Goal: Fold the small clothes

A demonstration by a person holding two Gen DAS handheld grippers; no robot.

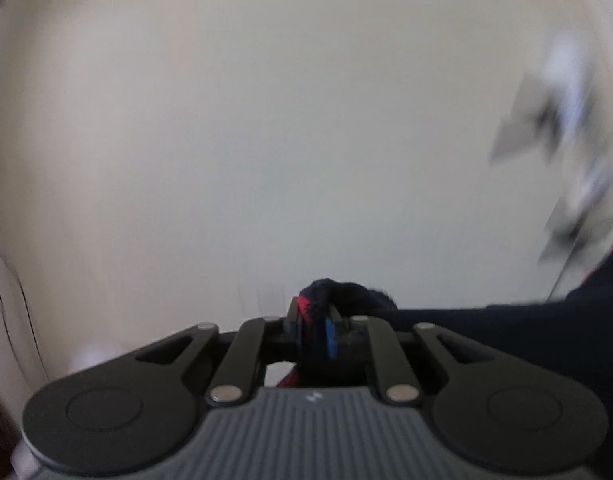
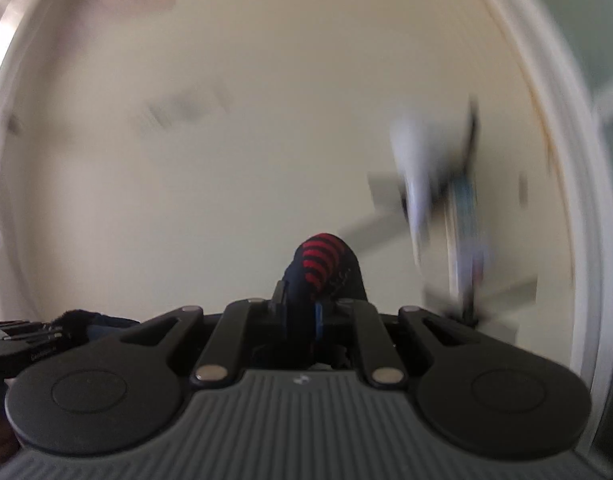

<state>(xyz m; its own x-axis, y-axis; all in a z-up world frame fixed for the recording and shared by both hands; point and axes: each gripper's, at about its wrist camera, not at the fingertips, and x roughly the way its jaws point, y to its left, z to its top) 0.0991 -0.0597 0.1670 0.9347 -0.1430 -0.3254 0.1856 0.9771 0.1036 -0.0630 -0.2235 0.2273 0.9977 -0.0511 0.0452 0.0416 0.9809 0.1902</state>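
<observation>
Both tongs, L point(image 1: 315, 320) & R point(image 2: 302, 304), clamped on navy-red sock point(image 2: 322, 260), held up mid-fold. Next: bring ends together over worktop point(image 1: 266, 140).

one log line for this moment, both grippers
left gripper: shut on dark garment | right gripper: shut on same garment, red-striped part | background: blurred

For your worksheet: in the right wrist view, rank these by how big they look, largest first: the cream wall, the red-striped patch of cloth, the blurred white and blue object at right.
1. Cream wall.
2. Blurred white and blue object; motion blur smears its outline, so its true extent is unsure.
3. Red-striped patch of cloth, pinched in the right claw.
</observation>
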